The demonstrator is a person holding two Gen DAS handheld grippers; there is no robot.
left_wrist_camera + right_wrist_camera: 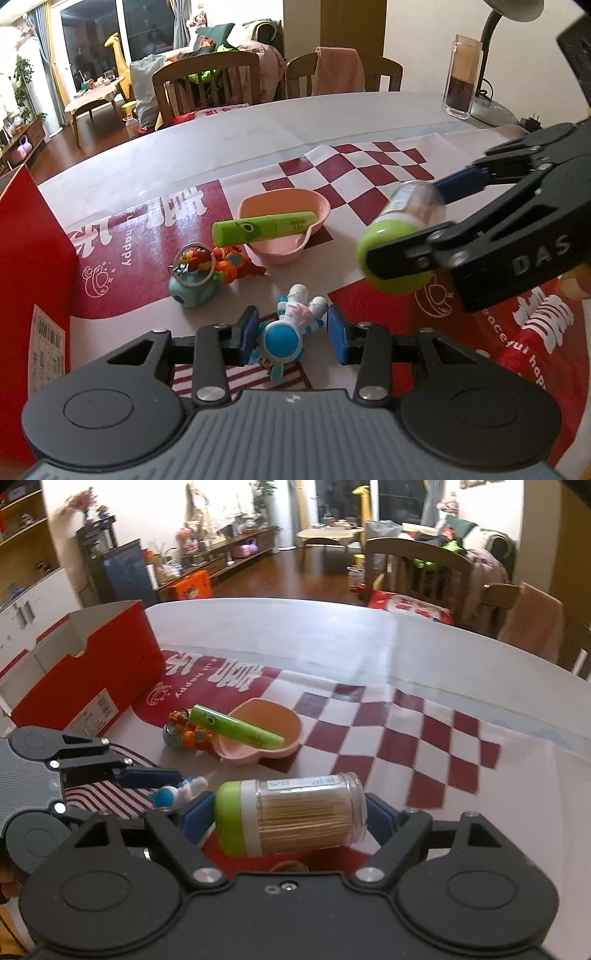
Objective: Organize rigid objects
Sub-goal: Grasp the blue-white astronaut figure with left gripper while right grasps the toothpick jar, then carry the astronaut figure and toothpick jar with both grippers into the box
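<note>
My right gripper point(290, 818) is shut on a clear toothpick jar with a green lid point(291, 814), held sideways above the table; it also shows in the left wrist view point(402, 240). My left gripper point(291, 330) is open, its blue pads on either side of a blue-and-white astronaut figure point(291, 330) lying on the cloth, also in the right wrist view point(181, 790). A green marker point(264, 229) lies across a pink bowl point(280, 254). An orange and teal keychain toy point(207, 273) lies left of the bowl.
An open red cardboard box point(85, 672) stands at the table's left side point(33, 266). A red-and-white checked cloth point(406, 738) covers the table. A glass jar point(461, 81) and a desk lamp point(498, 22) stand at the far right. Chairs point(207, 85) line the far edge.
</note>
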